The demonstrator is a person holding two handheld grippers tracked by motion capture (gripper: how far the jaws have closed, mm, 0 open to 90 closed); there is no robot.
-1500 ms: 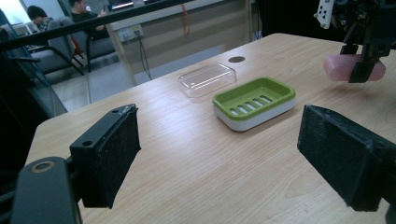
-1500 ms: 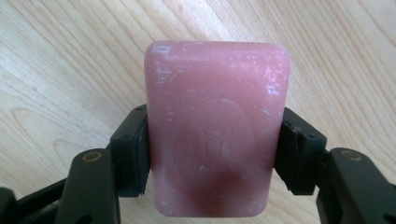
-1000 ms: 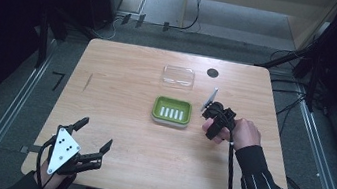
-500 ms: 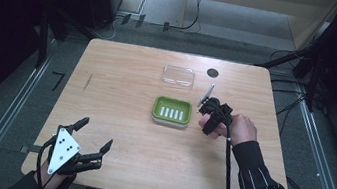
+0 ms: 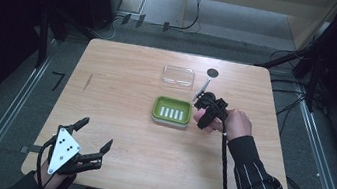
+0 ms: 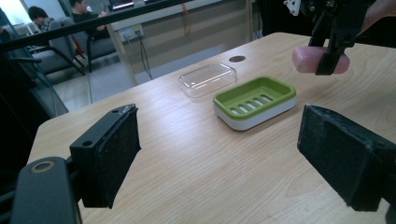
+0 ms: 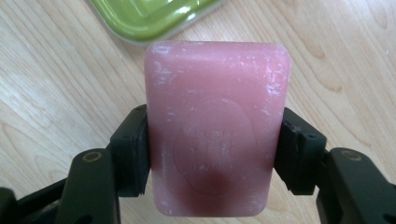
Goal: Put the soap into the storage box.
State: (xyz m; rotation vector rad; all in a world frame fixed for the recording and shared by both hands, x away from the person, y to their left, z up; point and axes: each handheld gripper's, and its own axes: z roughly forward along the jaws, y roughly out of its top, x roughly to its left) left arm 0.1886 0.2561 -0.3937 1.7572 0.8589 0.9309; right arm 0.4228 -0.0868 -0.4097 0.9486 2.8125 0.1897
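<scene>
A pink bar of soap (image 7: 217,126) sits clamped between the jaws of my right gripper (image 7: 215,144), which is shut on its long sides. In the high view that gripper (image 5: 205,114) hovers just right of the green slotted soap dish (image 5: 172,111), with the soap (image 5: 199,120) at its tip. The dish's corner (image 7: 149,16) lies just beyond the soap. My left gripper (image 5: 97,132) rests open near the table's front left corner, nothing between its pads (image 6: 112,154). From there I see the dish (image 6: 254,100) and the held soap (image 6: 320,59) above the table.
A clear plastic lid (image 5: 178,75) lies behind the dish, also the lid (image 6: 208,79) in the left gripper view. A thin silvery stick (image 5: 202,87) and a dark round spot (image 5: 212,72) are at the back right. Bare wood spans the table's left half (image 5: 105,95).
My right gripper has shifted slightly left with the soap, closer to the green dish. The left gripper has stayed put.
</scene>
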